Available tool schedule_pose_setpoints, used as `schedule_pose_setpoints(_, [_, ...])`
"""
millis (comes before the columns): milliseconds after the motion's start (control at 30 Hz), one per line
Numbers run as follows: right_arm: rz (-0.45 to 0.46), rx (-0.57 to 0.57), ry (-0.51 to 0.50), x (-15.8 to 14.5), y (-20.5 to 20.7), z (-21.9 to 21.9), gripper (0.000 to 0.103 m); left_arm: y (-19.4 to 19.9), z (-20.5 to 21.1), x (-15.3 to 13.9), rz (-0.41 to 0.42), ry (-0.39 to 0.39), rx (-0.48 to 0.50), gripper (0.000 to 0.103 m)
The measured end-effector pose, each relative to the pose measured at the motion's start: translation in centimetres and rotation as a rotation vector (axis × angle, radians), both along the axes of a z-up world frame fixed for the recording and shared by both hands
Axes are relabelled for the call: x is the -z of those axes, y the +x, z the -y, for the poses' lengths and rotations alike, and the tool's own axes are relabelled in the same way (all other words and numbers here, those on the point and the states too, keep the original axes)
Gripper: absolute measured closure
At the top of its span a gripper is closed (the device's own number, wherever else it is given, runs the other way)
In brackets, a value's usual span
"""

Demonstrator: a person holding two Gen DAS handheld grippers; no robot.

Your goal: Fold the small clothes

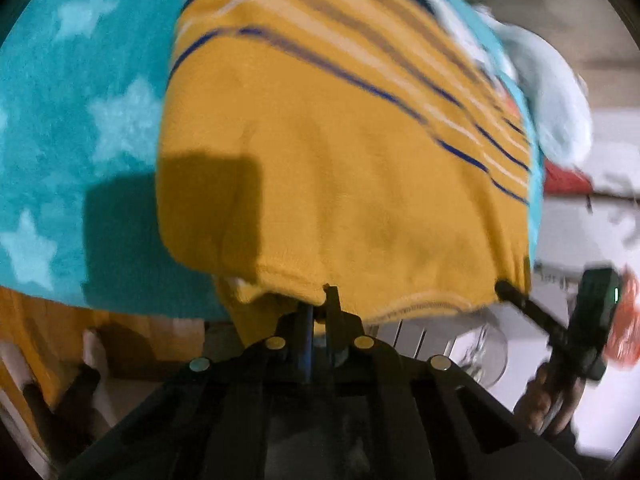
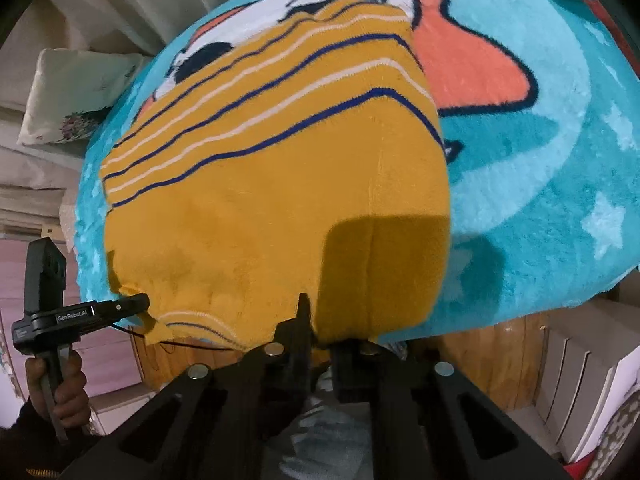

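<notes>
Folding is only part done: left gripper and right gripper each pinch the near hem of the yellow striped sweater just ahead on the teal blanket.

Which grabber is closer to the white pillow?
Left. The left gripper pinches the yellow sweater hem on the side where the white pillow lies; the right gripper holds the hem farther away.

Both fisheye views were brightly lit from behind the cameras, colours saturated. Blocky dark shadows fell on the yellow garment and the teal blanket near the lower frame. Motion blur smeared the left wrist view, especially the stripes and the right-hand background; the right wrist view was sharper. Edges curved strongly, with black vignette corners
</notes>
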State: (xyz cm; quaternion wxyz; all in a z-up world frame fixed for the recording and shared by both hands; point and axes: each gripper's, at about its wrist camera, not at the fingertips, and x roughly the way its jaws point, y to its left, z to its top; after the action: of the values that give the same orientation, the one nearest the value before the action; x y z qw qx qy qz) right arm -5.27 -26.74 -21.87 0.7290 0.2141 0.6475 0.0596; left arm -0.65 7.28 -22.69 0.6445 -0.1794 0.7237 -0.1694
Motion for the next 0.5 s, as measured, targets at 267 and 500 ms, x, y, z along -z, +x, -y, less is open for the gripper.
schedule_pose_setpoints(267, [-0.045,-0.068,-0.046,1.4,-0.3,-0.5,0.097,-0.4,-0.3,4.0,-0.046,0.033,0.018,0.097])
schedule_pose_setpoints(500, [-0.045,-0.18,-0.118,-0.1,-1.3,-0.4,0.06,-2.7,-2.4,0.1,0.134,0.178,0.119,0.048])
